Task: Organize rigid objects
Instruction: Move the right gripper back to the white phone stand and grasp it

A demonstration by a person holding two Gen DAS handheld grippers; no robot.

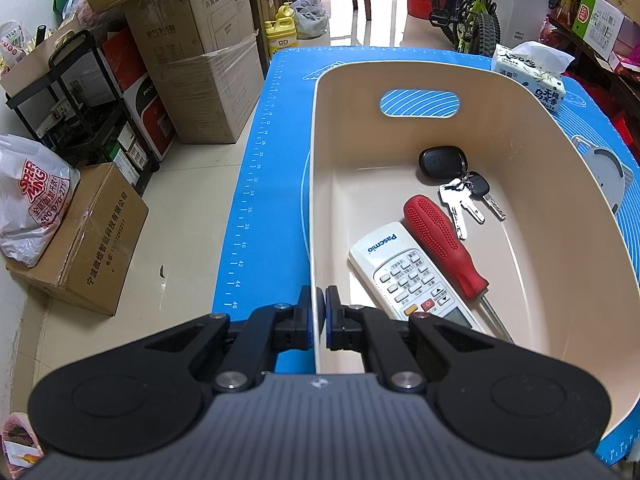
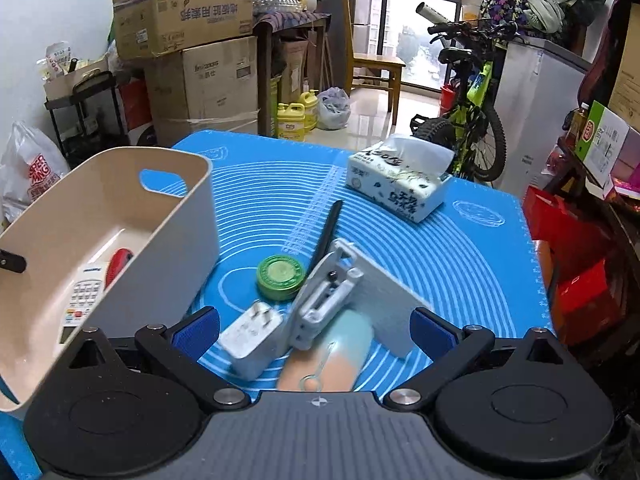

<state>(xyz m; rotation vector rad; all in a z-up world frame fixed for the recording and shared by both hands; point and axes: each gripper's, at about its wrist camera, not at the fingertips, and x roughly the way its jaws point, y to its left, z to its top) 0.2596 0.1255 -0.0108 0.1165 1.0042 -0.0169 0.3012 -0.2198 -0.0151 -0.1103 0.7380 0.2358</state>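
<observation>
Your blue mat (image 2: 460, 264) covers the surface, and the beige bin (image 1: 560, 184) sits on its left part, much the largest thing on it. Your left tongs (image 1: 322, 304) are pressed together on the bin's near left wall, one pad outside and one inside, pinching the rim. Inside the bin lie the white remote (image 1: 412, 276), the red-handled screwdriver (image 1: 444, 240) just beside it on the right, and the key bunch with its black fob (image 1: 460, 178) toward the far end, its keys touching the screwdriver's handle.

Your right tongs (image 2: 316, 330) are spread wide and hold nothing; they hang low over the loose things to the right of the bin. Between the blue pads (image 2: 432, 330) you see the grey-white bracket (image 2: 360, 296) leaning over a pale blue-and-peach object (image 2: 332, 360), with the white plug adapter (image 2: 252, 338) touching its left side. Just beyond are the green round tin (image 2: 281, 276) and the black pen (image 2: 328, 232), whose near end is hidden behind the bracket. The tissue pack (image 2: 400, 188) lies well apart at the far right of the mat.
</observation>
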